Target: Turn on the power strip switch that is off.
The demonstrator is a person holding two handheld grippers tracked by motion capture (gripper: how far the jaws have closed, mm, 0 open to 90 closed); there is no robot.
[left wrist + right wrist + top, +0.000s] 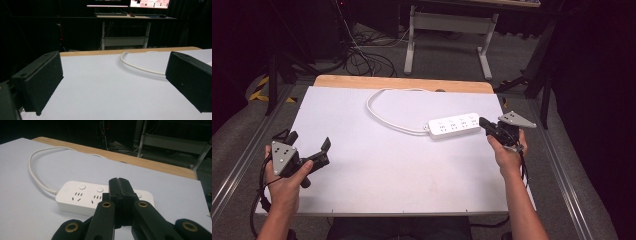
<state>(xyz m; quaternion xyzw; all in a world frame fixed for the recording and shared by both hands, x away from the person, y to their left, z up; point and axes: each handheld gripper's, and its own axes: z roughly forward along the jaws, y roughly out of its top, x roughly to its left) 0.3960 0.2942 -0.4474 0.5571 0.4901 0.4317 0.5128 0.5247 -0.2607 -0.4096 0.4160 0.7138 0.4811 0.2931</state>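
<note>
Surface: white board [377, 175] laid over a wooden table [362, 81], whose bare strip shows along the far edge; dark floor, cables and a desk frame lie behind.
Power strip: white power strip [454, 125] lies flat near the right edge, sockets and round buttons facing up, so they can be reached from above.
Cord: its white cord [379, 112] loops toward the far edge and back to the strip's left end, slack and out of the way.
Right gripper: right gripper [488, 123] sits at the strip's right end, jaws pressed together with nothing between them; the closed tip looks suited to poking a button rather than grasping.
Left gripper: left gripper [308, 141] rests near the left edge, jaws wide apart and empty, well apart from the strip, seemingly waiting.
</note>
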